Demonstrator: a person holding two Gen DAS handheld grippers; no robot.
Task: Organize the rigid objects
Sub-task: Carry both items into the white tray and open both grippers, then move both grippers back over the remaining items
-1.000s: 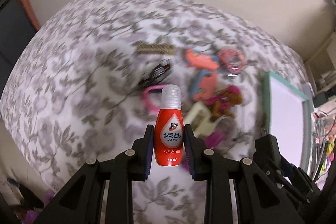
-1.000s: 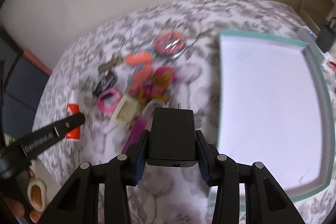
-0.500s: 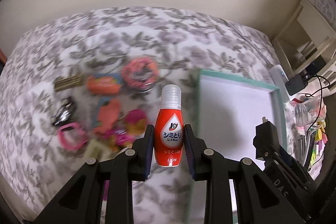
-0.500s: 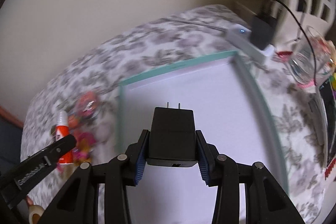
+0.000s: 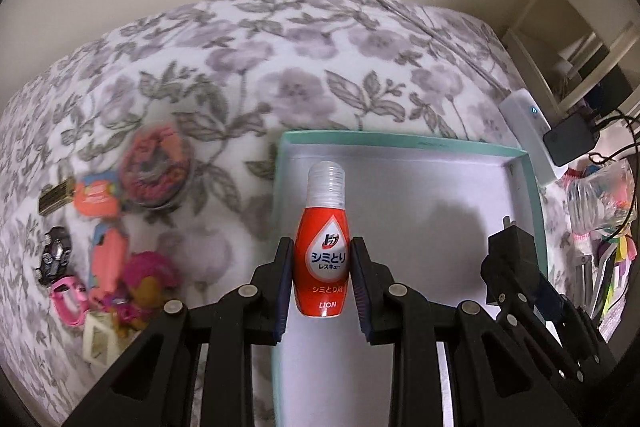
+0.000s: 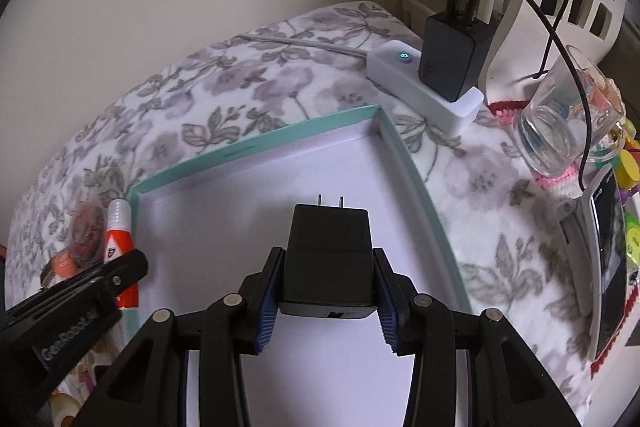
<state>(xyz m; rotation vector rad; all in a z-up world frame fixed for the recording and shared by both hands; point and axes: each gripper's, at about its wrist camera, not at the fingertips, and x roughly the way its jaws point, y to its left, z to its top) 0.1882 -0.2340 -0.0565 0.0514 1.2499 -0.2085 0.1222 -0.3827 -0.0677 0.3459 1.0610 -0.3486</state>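
My left gripper [image 5: 320, 281] is shut on a small red bottle with a clear cap [image 5: 323, 243] and holds it upright over the left part of a shallow teal-rimmed white tray [image 5: 400, 143]. My right gripper [image 6: 326, 291] is shut on a black plug adapter [image 6: 326, 259], prongs pointing away, over the middle of the tray [image 6: 256, 147]. The right gripper also shows in the left wrist view [image 5: 516, 267], and the red bottle in the right wrist view [image 6: 118, 243].
A heap of small toys and trinkets [image 5: 120, 227] lies on the floral cloth left of the tray. A white power strip with a black charger [image 6: 432, 83], a glass jar [image 6: 560, 123] and a phone [image 6: 606, 259] lie to the tray's right.
Both grippers have swung right from over the toy heap to over the tray, each still holding its object. The tray now fills the middle of both views.
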